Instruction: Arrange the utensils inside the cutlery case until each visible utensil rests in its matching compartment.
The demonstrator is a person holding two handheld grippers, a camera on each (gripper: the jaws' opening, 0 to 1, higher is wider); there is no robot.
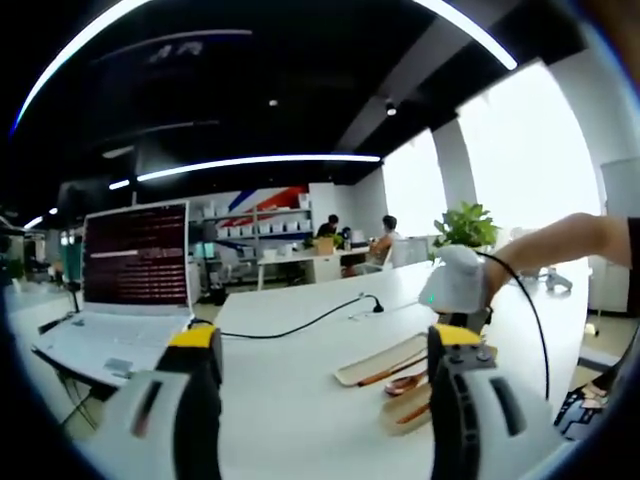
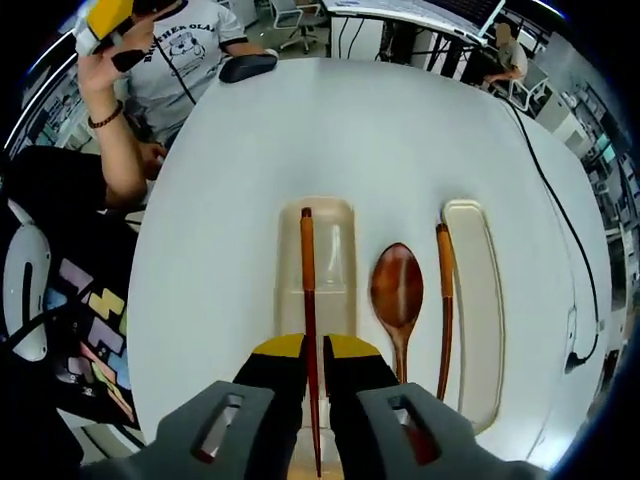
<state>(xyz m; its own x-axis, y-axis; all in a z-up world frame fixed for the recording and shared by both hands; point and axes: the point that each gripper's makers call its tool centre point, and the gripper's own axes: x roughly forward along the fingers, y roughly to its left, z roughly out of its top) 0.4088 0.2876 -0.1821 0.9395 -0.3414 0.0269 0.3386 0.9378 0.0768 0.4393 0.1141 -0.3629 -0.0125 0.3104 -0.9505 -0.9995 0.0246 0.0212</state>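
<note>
One chopstick (image 2: 308,300) sits pinched in our right hand-held gripper (image 2: 314,372) above the case (image 2: 334,262); next we lower it in. Our left hand-held gripper (image 1: 325,350) hangs spread.

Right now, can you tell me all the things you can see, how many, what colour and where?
table: one, white, under everything.
cutlery case base: one, pale beige, middle of the table.
case lid: one, cream, right of the spoon.
chopsticks: two, reddish brown; one lies over the case base and runs between the right gripper's fingers, the other lies beside the lid.
spoon: one, brown wood, on the table between the chopsticks.
laptop: one, white, open, far left in the left gripper view.
cable: one, black, across the table.
plant: one, green, by the window.
left gripper: yellow-tipped fingers, apart.
right gripper: yellow-tipped fingers, closed around a chopstick.
</note>
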